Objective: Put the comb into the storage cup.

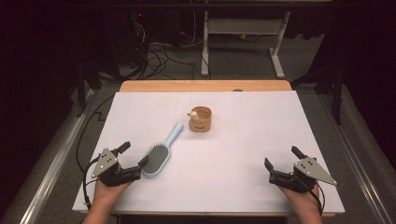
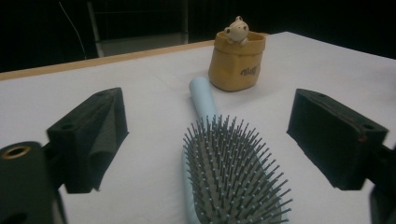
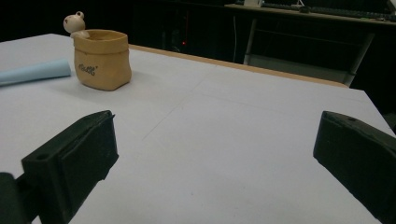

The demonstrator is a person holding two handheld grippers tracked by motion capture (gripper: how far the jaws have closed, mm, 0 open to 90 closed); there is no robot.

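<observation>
A person's two hands rest at the near edge of a white-covered surface [image 1: 261,135], each holding a hand-held gripper. The left hand-held gripper [image 1: 133,156] lies with its jaws apart, and a pale blue hairbrush [image 1: 161,151] lies flat between them, bristles up; the brush head sits in the gap without either pad visibly pressing on it, though the jaw nearer the brush is close against its rim. Seen along that gripper's own jaws, the brush head [image 2: 236,172] lies directly ahead and low between the two black pads, its handle running away from the gripper toward a small tan sack-shaped pot [image 2: 236,60] with a tiny bear figure [image 2: 237,30] peeking over its rim; the handle tip ends just short of the pot. The right hand-held gripper [image 1: 282,163] rests well apart from the brush on the other side, its jaws also spread wide with only bare surface between them. From its own view, the pot [image 3: 102,58] stands far ahead and to the left of its jaws, with the end of the blue handle [image 3: 35,72] beside it.
</observation>
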